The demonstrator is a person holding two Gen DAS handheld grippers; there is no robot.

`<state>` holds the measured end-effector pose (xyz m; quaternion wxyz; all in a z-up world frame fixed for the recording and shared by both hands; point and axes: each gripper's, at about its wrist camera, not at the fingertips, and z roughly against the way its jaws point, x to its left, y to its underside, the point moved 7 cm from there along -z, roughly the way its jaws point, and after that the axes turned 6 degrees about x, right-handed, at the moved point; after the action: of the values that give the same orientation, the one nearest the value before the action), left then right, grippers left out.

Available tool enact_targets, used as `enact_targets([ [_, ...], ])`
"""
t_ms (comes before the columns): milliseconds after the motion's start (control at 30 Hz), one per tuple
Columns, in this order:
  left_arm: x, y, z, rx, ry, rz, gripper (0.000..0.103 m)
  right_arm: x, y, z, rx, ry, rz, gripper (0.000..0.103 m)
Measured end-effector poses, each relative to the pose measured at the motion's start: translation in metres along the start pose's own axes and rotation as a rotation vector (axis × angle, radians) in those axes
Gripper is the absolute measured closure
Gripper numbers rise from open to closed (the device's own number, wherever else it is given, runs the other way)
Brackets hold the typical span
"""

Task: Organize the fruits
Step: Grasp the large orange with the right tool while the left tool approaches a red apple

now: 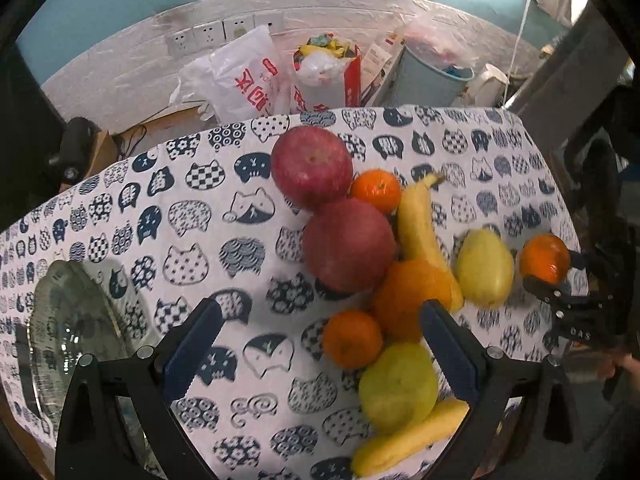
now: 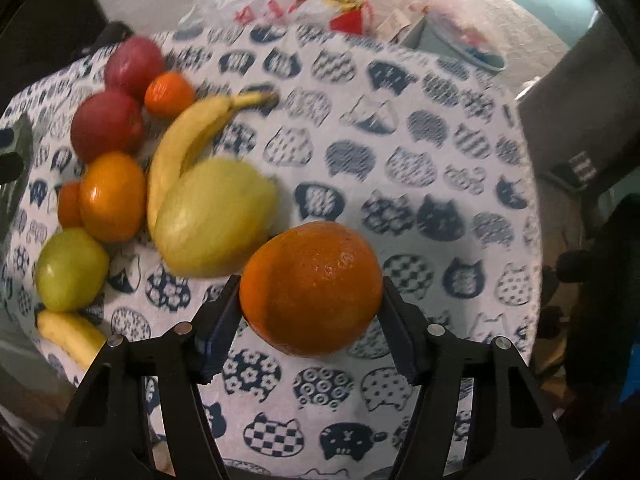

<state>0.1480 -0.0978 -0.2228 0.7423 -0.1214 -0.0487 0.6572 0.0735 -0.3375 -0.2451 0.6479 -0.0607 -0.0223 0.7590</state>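
Fruits lie on a cat-print tablecloth [image 1: 224,216]: two red apples [image 1: 312,168] [image 1: 348,244], a banana [image 1: 420,232], small tangerines [image 1: 376,190] [image 1: 352,338], an orange [image 1: 408,296], a green apple [image 1: 396,388], a yellow pear [image 1: 484,268], a second banana [image 1: 408,440]. My left gripper [image 1: 320,344] is open above the cloth, near the tangerine and green apple. My right gripper [image 2: 312,316] is shut on an orange [image 2: 312,288], held above the cloth; it also shows in the left wrist view [image 1: 544,258].
A clear glass plate [image 1: 68,332] sits at the table's left edge. Behind the table stand plastic bags [image 1: 240,80], a red bag [image 1: 328,72] and a blue bin [image 1: 432,76] against a white wall with sockets.
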Motion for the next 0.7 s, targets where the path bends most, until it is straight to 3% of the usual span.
enact_targets([
  [333,-0.013,-0.031,-0.026,0.031,0.019,0.082,0.002,-0.005,-0.045,0.014,-0.107,-0.031,-0.048,0.037],
  [700,-0.019,-0.040,-0.066,0.087,-0.040,0.098,0.002,0.005,-0.069,0.001,-0.097,-0.090,-0.075,0.037],
])
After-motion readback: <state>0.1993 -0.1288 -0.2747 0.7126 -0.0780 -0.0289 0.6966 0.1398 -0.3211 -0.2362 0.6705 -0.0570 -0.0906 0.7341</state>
